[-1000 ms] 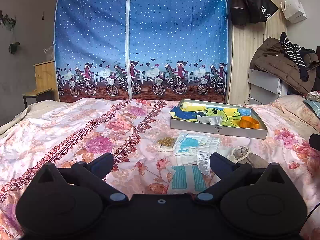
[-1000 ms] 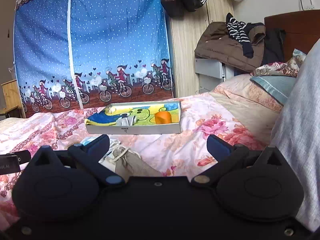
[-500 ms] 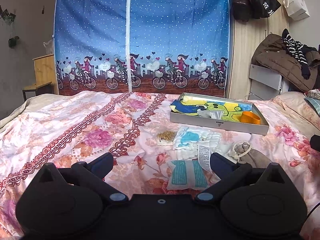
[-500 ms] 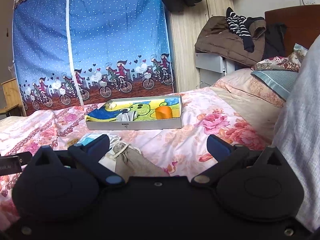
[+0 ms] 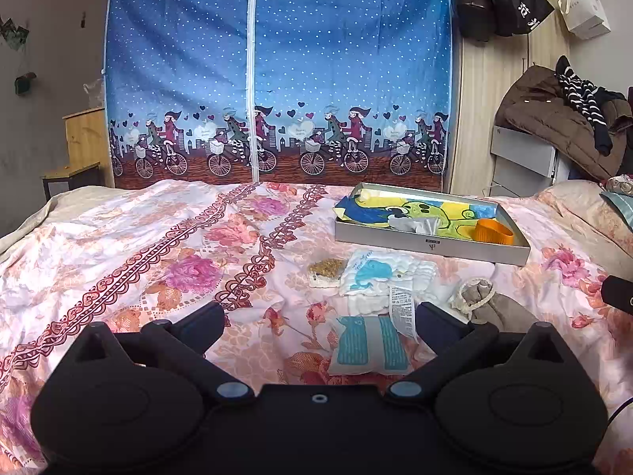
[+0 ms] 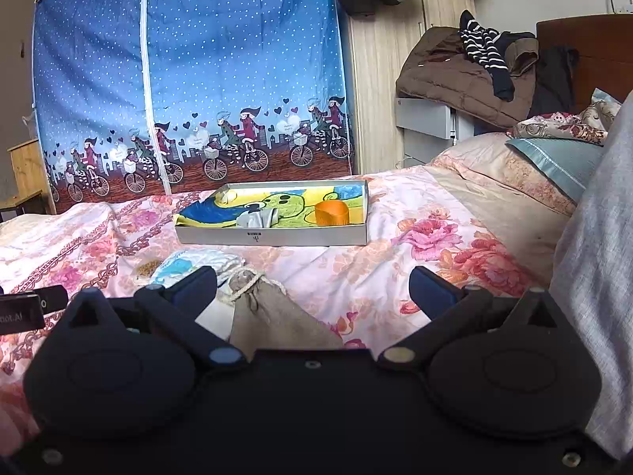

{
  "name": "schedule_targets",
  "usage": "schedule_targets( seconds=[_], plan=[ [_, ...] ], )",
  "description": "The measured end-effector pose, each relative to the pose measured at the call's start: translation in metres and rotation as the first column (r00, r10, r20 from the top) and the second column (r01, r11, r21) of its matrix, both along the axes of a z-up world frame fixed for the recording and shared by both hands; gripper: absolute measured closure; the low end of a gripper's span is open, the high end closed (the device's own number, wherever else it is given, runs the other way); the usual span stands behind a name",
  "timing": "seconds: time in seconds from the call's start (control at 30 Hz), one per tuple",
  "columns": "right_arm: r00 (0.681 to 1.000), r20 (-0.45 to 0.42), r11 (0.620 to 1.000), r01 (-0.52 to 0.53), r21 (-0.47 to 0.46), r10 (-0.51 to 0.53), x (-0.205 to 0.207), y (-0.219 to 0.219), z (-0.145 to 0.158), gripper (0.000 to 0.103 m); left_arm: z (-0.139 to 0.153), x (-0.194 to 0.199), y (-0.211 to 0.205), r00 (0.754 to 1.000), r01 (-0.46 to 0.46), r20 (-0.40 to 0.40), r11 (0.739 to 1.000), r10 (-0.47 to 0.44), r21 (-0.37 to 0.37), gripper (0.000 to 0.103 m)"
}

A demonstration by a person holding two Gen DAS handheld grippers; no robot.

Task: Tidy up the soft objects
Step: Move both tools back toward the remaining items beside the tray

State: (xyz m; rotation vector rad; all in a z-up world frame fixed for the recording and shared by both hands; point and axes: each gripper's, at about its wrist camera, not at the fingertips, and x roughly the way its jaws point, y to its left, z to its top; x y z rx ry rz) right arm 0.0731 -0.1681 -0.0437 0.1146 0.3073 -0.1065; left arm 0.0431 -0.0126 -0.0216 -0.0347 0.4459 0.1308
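On the floral bedspread lie a teal-striped packet point(image 5: 368, 345), a folded white cloth with a blue whale print point(image 5: 379, 277), a small yellowish-brown sponge point(image 5: 325, 271) and a grey drawstring pouch point(image 5: 490, 304). My left gripper point(image 5: 318, 318) hovers open just before the packet, holding nothing. A shallow grey box point(image 5: 431, 246) behind them holds a colourful cloth, a grey rag and an orange ring point(image 5: 492, 232). My right gripper point(image 6: 312, 285) is open, with the pouch point(image 6: 273, 316) low between its fingers, nearer the left one. The box point(image 6: 273, 235) lies straight ahead.
A blue fabric wardrobe point(image 5: 277, 79) stands behind the bed. Coats are piled on a grey unit point(image 5: 561, 126) at the right, with pillows point(image 6: 526, 166) beside it. A grey sleeve point(image 6: 597, 261) fills the right wrist view's right edge. A wooden stool point(image 5: 75, 174) is at the far left.
Both grippers have drawn back and tilted slightly, so the objects sit a little farther ahead in view. Both jaws stayed open; nothing on the bed moved.
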Motion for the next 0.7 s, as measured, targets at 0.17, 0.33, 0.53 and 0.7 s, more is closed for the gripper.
schedule_targets(
  seconds=[0.17, 0.33, 0.53, 0.7],
  plan=[
    [1.0, -0.016, 1.0, -0.012, -0.007, 0.012, 0.0011, 0.0017, -0.0006, 0.0, -0.0001, -0.0002, -0.0004, 1.0, 0.0, 0.0, 1.0, 0.0, 0.0, 0.001],
    [0.999, -0.039, 1.0, -0.02, -0.02, 0.02, 0.0033, 0.0022, -0.0014, 0.0, -0.0001, -0.0004, -0.0009, 1.0, 0.0, 0.0, 1.0, 0.0, 0.0, 0.001],
    [0.998, -0.055, 0.998, -0.037, -0.042, 0.035, 0.0045, 0.0051, -0.001, 0.0, -0.0009, 0.0001, -0.0031, 1.0, 0.003, -0.002, 1.0, -0.003, -0.003, 0.001],
    [0.998, -0.056, 0.998, -0.045, -0.05, 0.043, 0.0044, 0.0048, -0.0006, 0.0, -0.0024, 0.0024, -0.007, 1.0, 0.007, -0.008, 1.0, -0.007, -0.011, 0.001]
  ],
)
